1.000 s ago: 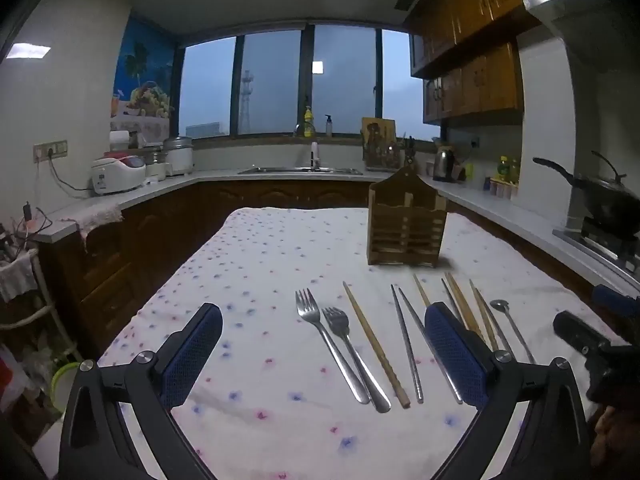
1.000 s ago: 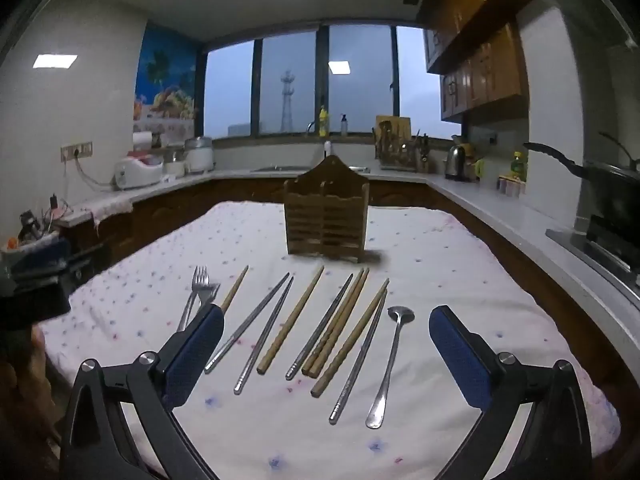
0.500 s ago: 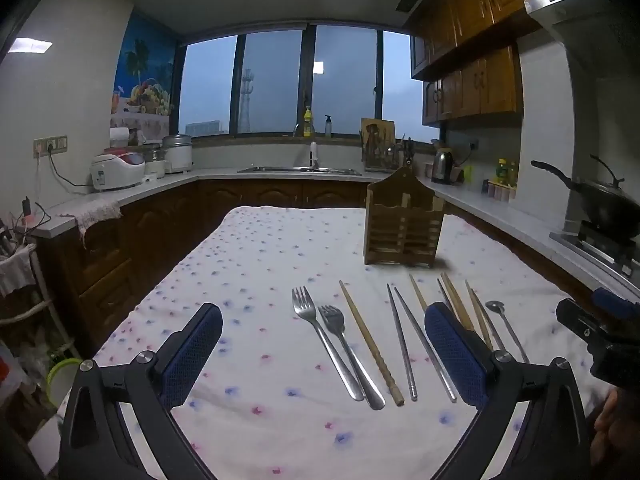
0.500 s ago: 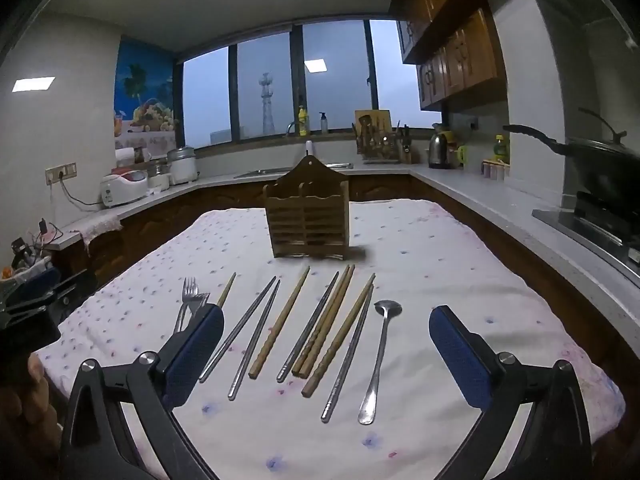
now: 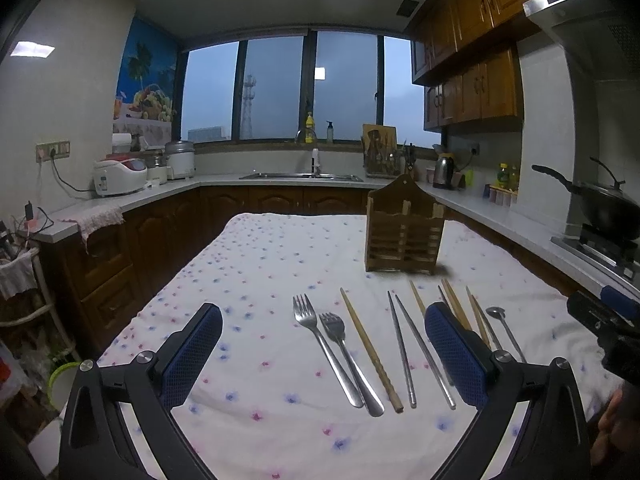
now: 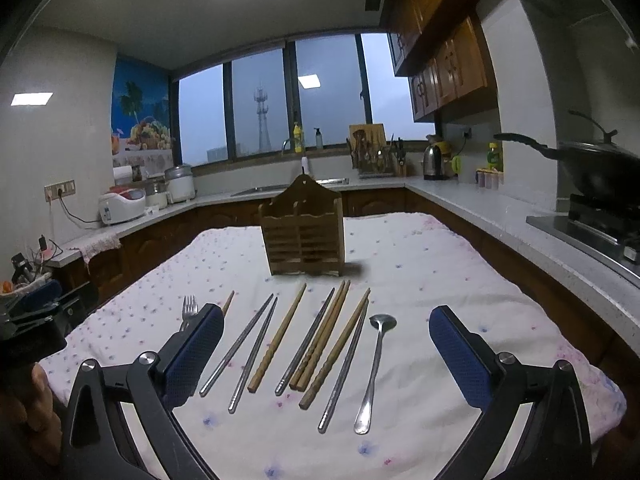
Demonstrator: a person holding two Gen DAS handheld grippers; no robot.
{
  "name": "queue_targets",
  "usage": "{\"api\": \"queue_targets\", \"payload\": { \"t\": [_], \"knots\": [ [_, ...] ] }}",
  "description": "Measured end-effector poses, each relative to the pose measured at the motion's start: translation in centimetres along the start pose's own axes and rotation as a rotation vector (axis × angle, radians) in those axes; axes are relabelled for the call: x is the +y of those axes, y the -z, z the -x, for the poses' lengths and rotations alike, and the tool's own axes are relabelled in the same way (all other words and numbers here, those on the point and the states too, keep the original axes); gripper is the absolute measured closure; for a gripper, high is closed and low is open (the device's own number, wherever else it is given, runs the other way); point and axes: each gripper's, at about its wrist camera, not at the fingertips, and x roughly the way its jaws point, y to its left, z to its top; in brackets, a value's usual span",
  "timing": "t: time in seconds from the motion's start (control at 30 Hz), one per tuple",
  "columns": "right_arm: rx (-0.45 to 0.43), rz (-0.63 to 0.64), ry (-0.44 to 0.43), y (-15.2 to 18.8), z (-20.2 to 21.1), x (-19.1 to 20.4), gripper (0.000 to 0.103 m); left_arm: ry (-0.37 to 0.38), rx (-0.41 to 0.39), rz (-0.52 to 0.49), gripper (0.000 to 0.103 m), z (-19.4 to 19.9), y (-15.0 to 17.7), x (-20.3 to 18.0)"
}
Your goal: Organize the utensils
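Left gripper (image 5: pixel 324 354) hovers over the near left of the table, jaws spread wide, nothing between them. Floral tablecloth (image 5: pixel 260 272) covers the table. Utensils lie in a row, left to right: two forks (image 5: pixel 326 346), wooden chopsticks (image 6: pixel 276 340), metal chopsticks (image 6: pixel 240 350), more mixed chopsticks, then a spoon (image 6: pixel 374 364) at the right end. Wooden utensil holder (image 6: pixel 304 236) stands upright just behind the row. Right gripper (image 6: pixel 326 354) hovers above the chopsticks, also wide open and empty.
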Motion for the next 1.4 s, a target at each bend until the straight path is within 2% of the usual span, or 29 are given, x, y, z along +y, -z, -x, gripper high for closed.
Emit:
{"api": "queue_targets", "payload": {
  "t": [1.4],
  "knots": [
    [-0.003, -0.013, -0.019, -0.14, -0.19, 0.02, 0.0, -0.002, 0.0, -0.009, 0.001, 0.06, 0.04, -0.23]
  ]
}}
